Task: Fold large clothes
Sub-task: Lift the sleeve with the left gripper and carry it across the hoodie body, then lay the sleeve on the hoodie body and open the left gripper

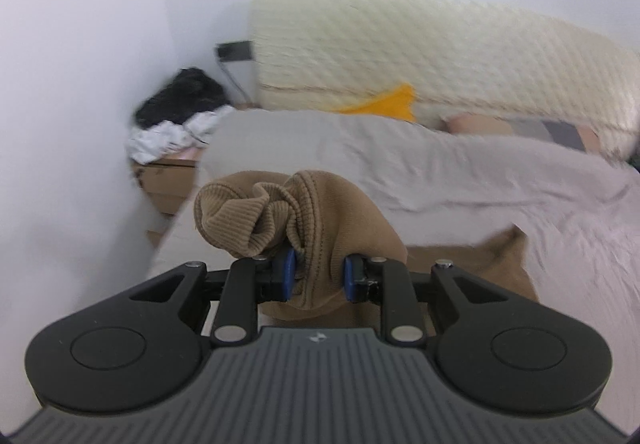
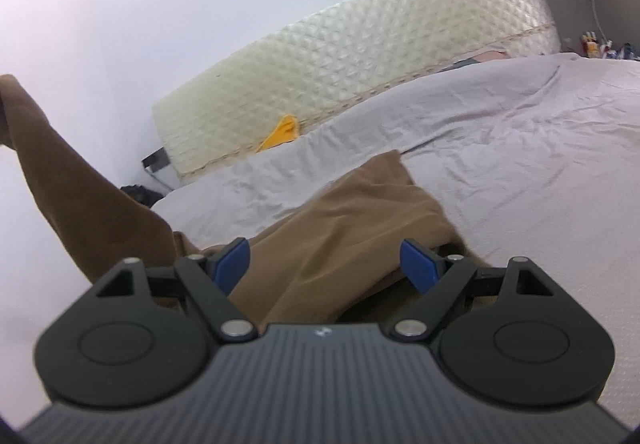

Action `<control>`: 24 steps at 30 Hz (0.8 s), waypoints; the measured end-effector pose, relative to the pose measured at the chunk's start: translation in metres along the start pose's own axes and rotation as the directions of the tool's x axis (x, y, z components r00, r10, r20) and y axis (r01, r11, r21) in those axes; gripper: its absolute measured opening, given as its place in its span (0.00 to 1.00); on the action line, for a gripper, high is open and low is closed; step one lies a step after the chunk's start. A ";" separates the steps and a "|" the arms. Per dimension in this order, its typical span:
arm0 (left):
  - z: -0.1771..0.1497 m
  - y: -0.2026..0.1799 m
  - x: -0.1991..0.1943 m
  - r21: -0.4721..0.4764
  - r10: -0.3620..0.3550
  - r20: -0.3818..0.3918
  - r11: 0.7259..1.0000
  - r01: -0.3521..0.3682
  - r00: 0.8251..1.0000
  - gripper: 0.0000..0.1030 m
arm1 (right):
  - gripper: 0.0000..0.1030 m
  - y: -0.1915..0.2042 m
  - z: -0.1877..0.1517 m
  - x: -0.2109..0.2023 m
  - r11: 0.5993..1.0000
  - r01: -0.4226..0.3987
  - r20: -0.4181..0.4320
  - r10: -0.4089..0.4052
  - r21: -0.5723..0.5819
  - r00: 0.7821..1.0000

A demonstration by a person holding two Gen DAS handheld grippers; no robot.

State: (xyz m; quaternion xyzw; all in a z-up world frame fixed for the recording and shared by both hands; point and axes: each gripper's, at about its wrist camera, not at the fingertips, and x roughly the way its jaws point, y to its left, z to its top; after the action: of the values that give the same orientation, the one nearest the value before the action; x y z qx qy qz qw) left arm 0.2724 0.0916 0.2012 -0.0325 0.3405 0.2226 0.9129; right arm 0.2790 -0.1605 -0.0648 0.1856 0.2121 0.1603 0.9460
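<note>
Presently, findings as observed:

Left gripper [image 1: 318, 274]: jaws drawn in narrow, blue pads pressing from both sides on a bunched part of the brown garment [image 1: 304, 220].
Held portion: a ribbed knit edge, crumpled into a knot, bulges above and to the left of the pads; more cloth hangs below between the fingers.
Right gripper [image 2: 326, 264]: jaws standing wide apart, blue pads clear of the cloth on either side; nothing gripped. It hovers just over the garment.
Brown garment, location: one part lies on the bed [image 2: 520, 132], spread under and ahead of the right gripper. A long section rises off the bed edge toward the upper left of the right wrist view, lifted clear of the surface.
Bed covering: a pale grey sheet, creased, garment resting directly on it.
Headboard [image 1: 440, 44]: cream quilted panel standing against the white wall behind the bed.
Yellow item [image 1: 388, 102]: lies at the junction of bed and headboard; kind cannot be told.
Bedside unit [image 1: 168, 180]: wooden, left of the bed in the corner, bearing a heap of black and white clothes [image 1: 176, 116].
Image quality: left wrist view blurred in the background; fine detail there not reliable.
</note>
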 end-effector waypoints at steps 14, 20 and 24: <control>-0.167 -0.199 0.113 0.014 -0.195 -0.166 0.980 0.200 0.967 0.28 | 0.82 -0.084 0.027 -0.007 0.984 0.066 0.028 -0.071 0.167 0.997; -0.211 -0.220 0.152 0.034 -0.206 -0.147 0.976 0.213 0.967 0.30 | 0.83 -0.112 0.024 -0.009 0.967 0.133 0.026 -0.142 0.215 0.989; -0.205 -0.219 0.151 0.083 -0.187 -0.156 0.976 0.202 0.970 0.39 | 0.83 -0.103 0.024 -0.004 0.978 0.134 0.056 -0.144 0.158 0.988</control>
State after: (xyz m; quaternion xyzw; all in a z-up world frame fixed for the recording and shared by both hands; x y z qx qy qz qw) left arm 0.3429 -0.0905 -0.0715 -0.0370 0.4126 0.1121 0.9032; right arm 0.3099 -0.2590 -0.0862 0.2479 0.2042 0.0705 0.9444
